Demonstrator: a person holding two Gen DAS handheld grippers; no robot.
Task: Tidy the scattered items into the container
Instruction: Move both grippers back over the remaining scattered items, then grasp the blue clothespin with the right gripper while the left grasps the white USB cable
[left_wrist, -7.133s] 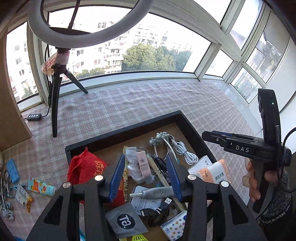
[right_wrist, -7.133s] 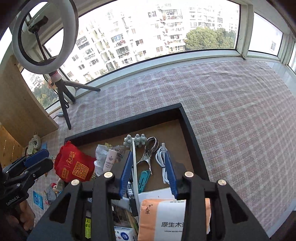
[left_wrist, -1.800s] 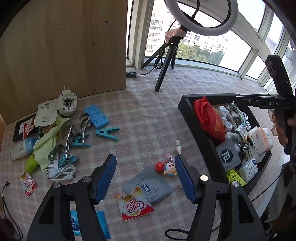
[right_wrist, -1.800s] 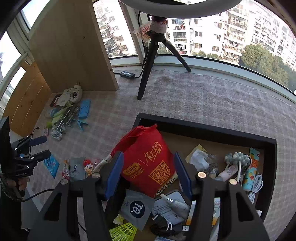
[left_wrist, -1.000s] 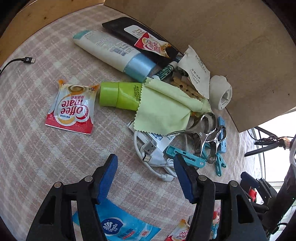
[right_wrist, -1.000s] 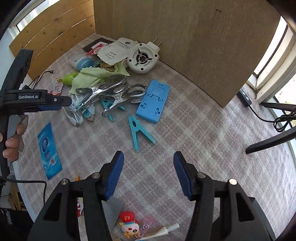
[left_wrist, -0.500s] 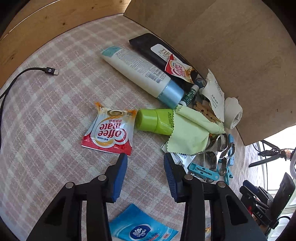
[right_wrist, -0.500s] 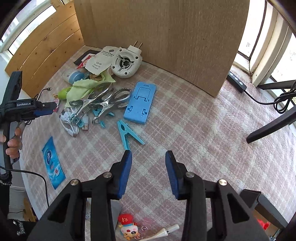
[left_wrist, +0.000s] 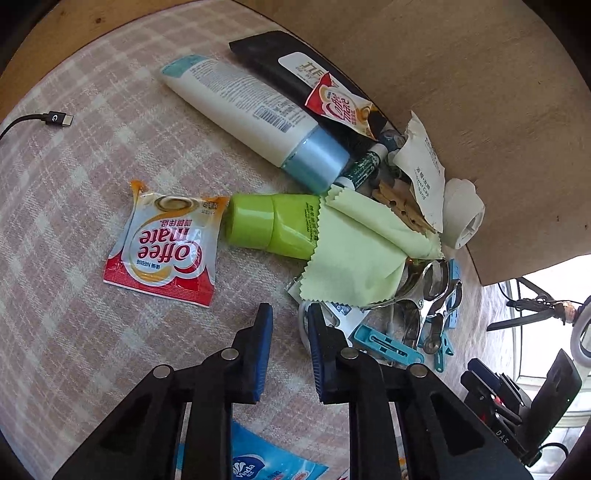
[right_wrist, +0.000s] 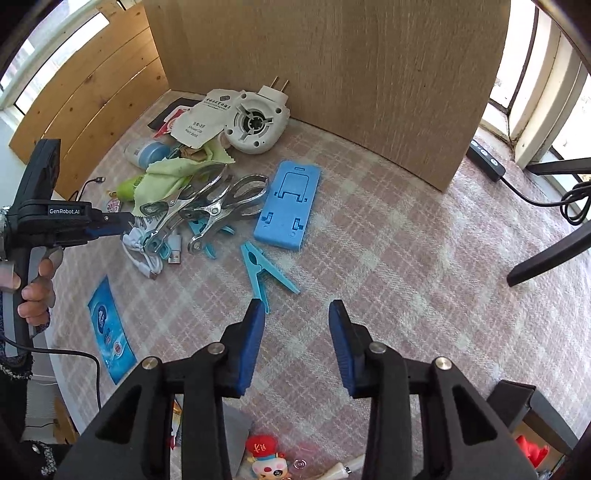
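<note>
Both hand-held grippers narrowed, scattered items (right_wrist: 207, 206) heaped

pink plaid cloth (left_wrist: 74, 206), green tube (left_wrist: 273, 225) (lime)

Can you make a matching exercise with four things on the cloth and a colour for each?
Things:
1. phone stand
2. bottle
3. sachet
4. plug-in device

Colours:
A. white
B. red and white
C. blue
D. lime green

Pairs: 1-C, 2-D, 3-B, 4-A
</note>
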